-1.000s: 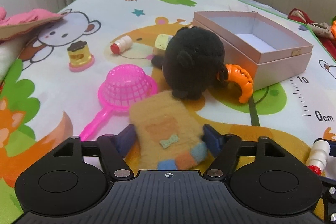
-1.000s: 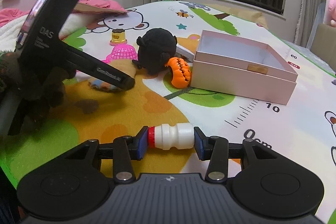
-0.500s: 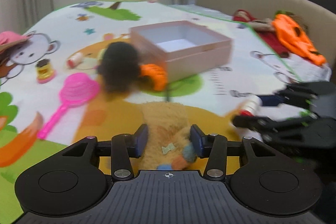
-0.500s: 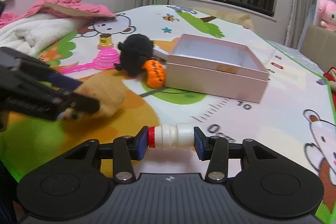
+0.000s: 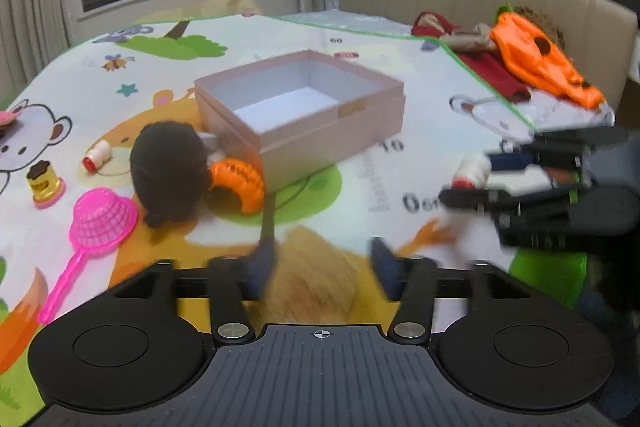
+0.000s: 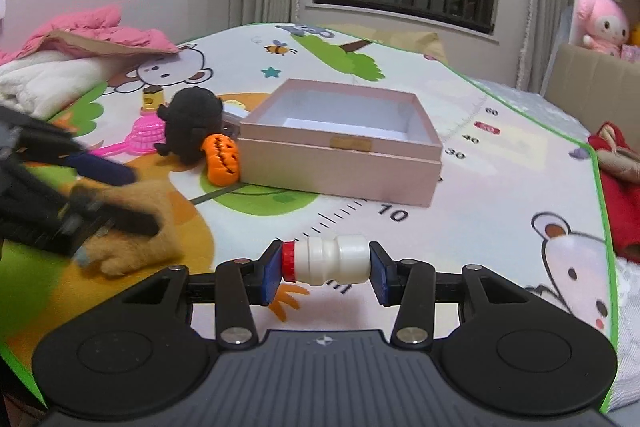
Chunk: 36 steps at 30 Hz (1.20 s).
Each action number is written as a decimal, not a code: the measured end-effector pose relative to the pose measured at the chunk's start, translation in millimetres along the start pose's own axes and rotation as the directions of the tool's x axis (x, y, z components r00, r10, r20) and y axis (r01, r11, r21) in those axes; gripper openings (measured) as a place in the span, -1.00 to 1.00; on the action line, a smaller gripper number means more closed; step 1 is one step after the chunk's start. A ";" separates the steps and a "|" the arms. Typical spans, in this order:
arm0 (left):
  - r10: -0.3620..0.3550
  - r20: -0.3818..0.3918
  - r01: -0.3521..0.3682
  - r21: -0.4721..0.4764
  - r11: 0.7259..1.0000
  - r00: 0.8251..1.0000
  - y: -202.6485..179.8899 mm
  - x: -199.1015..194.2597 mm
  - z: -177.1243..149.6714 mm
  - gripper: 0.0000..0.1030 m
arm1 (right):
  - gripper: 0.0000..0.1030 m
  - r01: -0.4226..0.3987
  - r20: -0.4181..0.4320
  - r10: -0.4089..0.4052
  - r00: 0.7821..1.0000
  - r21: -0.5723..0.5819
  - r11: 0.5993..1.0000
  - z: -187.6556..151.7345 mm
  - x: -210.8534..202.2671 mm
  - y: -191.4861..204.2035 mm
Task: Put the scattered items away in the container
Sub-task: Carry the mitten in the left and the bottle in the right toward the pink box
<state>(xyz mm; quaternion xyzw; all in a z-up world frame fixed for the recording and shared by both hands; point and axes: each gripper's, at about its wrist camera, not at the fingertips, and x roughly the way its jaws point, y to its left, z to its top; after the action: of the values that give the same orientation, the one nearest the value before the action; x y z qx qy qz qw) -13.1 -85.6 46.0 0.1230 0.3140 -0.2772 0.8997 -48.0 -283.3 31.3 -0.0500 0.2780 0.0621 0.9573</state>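
Grippers both tilt down over the cartoon play mat (image 6: 500, 211), with the pink box (image 6: 340, 163) lying open ahead of you. Your left gripper (image 5: 324, 267) has its jaws opening, the tan plush toy (image 5: 316, 283) lying loose between them, pads apparently clear. Your right gripper (image 6: 324, 267) clamps the small white bottle (image 6: 326, 265) sideways, red cap against the left pad, short of the box.

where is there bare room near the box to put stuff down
The pink box is bare inside, and the mat in front of it by the ruler print is free. Its left side is crowded: pumpkin, black plush and pink strainer bunch together there.
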 end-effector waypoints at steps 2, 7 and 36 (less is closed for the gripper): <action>0.022 -0.025 -0.021 0.027 0.999 0.999 1.4 1.1 -11.2 0.59 | -0.15 -0.016 -0.009 0.016 1.000 0.023 1.000 -3.0 2.3 0.5; 0.050 -0.070 -0.049 0.016 0.999 0.996 12.0 10.9 -26.3 0.59 | -0.15 -0.080 -0.031 0.081 0.996 0.028 0.996 -10.9 1.6 17.0; -0.006 0.036 0.006 -0.006 1.000 0.999 1.7 -0.6 1.5 -0.14 | -0.17 -0.066 -0.023 0.065 0.998 -0.045 0.997 -5.2 4.0 26.3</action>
<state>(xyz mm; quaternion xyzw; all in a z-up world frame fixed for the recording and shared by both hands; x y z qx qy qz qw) -11.8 -84.6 47.6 0.1143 0.2991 -0.2813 0.9046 -51.2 -257.6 23.1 -0.0637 0.2882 0.0991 0.9503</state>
